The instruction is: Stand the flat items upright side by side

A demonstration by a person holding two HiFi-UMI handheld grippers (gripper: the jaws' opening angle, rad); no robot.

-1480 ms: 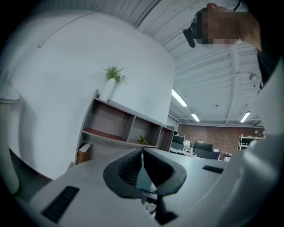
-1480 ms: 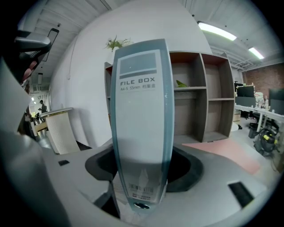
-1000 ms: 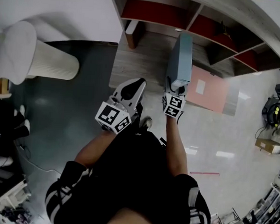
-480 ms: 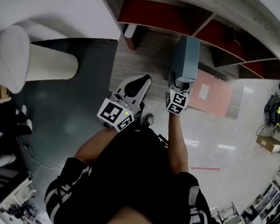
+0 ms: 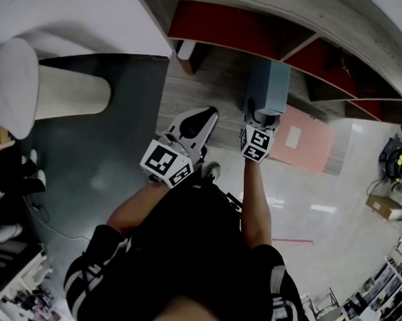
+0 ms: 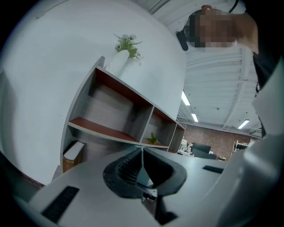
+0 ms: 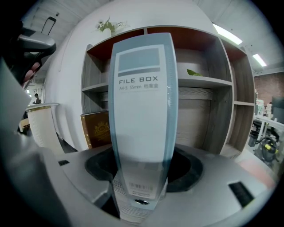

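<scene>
Gripping noted at the right gripper (image 7: 142,175): its jaws are spread wide and pressed on the sides of the file box (image 7: 142,111) at its lower end. The box is held upright in the air with its labelled spine toward the camera, short of the shelf unit (image 7: 202,95). The left gripper (image 6: 142,170) is pressed together on nothing.

- Step judged: the box is to be stood in a lower compartment, probably beside the brown book (image 7: 95,128) already upright there.
- The box should be kept vertical, since the low grip leaves it top-heavy and a tilt is likely.
- The bottom edge should be landed first and the box slid in square.
- Release is best delayed until the box is seen to rest.
- The free gripper could be used to steady the top.
- A pink folder (image 5: 304,139) is seen lying flat nearby, apparently yet to be stood.
</scene>
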